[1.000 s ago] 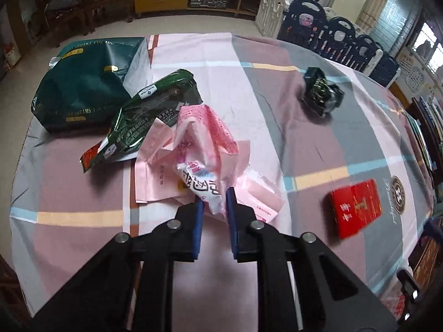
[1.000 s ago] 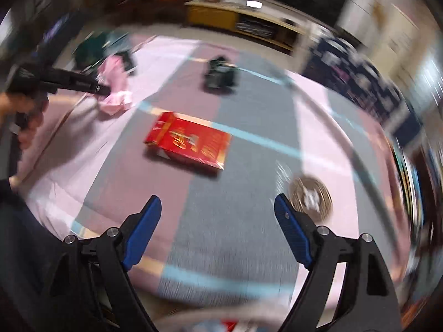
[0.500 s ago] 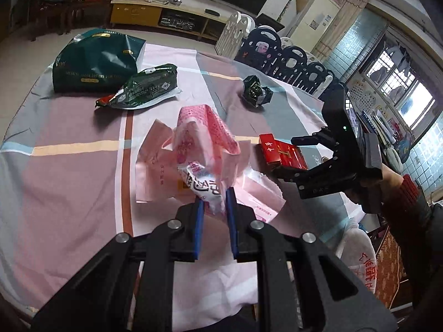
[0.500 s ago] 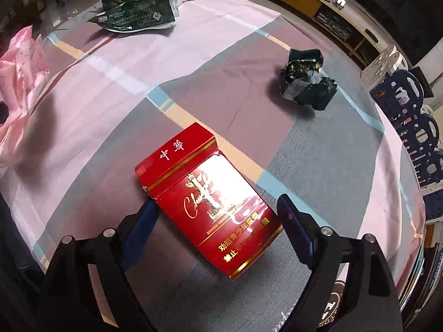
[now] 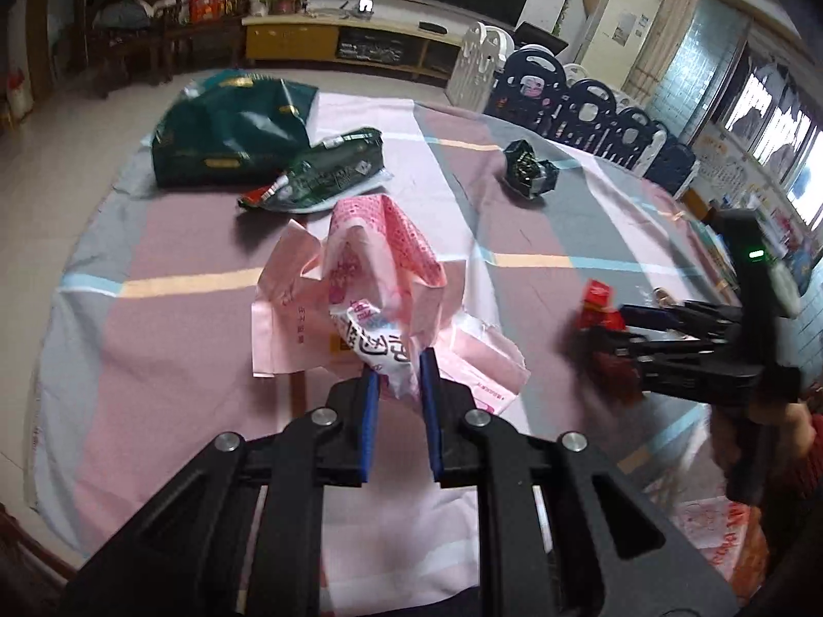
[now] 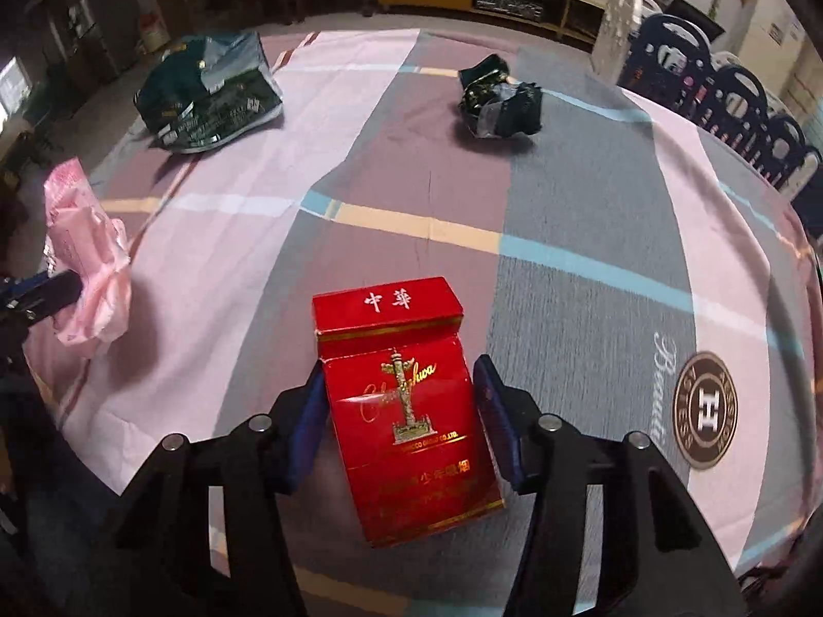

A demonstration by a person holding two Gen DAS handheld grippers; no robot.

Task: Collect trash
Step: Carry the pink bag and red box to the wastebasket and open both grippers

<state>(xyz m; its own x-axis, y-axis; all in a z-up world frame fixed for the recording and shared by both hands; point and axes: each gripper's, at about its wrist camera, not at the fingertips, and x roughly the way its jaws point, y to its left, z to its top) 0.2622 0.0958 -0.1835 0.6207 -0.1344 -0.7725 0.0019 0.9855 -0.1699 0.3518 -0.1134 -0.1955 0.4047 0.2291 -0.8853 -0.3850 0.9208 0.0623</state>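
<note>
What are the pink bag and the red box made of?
The pink bag, pinched in the left claw, looks like thin plastic film: it crumples in soft folds and lets light through. The red box, between the right claw's fingers, looks like glossy printed cardboard, with sharp edges, glare and gold lettering.

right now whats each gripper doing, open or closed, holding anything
Left gripper: shut on the pink plastic bag.
Right gripper: fingers around the red cigarette pack; grip cannot be told.

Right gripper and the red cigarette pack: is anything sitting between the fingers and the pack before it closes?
Nothing visible does. The red cigarette pack lies on the tablecloth directly between the right gripper's blue pads, one on each side. Whether they already touch it is unclear.
</note>
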